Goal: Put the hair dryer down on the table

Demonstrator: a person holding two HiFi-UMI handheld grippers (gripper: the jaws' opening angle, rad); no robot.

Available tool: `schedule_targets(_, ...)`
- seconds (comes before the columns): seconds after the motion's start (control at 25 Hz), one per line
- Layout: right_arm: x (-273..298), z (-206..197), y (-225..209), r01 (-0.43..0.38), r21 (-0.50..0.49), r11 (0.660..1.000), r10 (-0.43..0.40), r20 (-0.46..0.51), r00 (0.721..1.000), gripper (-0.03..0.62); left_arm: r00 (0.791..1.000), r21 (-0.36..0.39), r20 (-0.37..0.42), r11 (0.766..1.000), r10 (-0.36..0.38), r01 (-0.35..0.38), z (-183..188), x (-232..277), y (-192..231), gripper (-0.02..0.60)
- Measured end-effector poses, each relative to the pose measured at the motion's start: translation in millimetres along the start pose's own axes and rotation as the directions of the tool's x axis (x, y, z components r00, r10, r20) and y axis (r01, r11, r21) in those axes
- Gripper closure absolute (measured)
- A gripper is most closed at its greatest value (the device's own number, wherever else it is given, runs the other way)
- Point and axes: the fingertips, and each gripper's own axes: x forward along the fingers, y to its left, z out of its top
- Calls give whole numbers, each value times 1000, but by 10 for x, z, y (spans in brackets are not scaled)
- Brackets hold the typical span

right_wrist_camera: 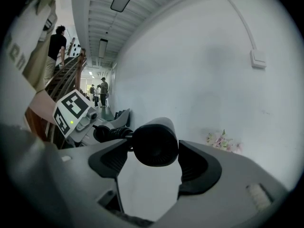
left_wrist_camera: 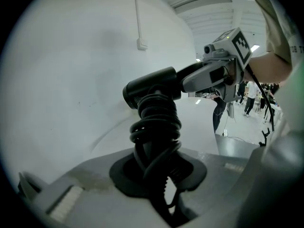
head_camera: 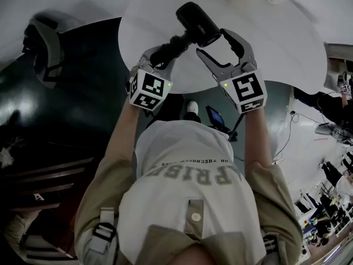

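1. Plainly, the left gripper [head_camera: 160, 54] is clamped on the cord-wrapped handle of the hair dryer [head_camera: 196, 24], holding it over the near part of the round table [head_camera: 276, 48].
2. The right gripper [head_camera: 218, 43] stands wide open astride the barrel's end, its pads not pressing (so the left one carries the load alone).
3. Lower it gently with the barrel level, and let go only once it rests flat.
4. The barrel lies slantwise, one end facing the right gripper and the other pointing away across the table; the handle runs back to the left gripper.
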Motion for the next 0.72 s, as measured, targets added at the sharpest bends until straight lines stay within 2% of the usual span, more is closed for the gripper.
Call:
schedule_targets(0.28,100,-112,-34,25,18,1000,-25,-43,999,256,999,15,-35,1000,-14,15,-77,54,-57,495)
schedule_targets(0.72,198,-375,-68,6,82,997,4,-115,993,263,995,71,-99,997,-26,34,-199,174,-25,494)
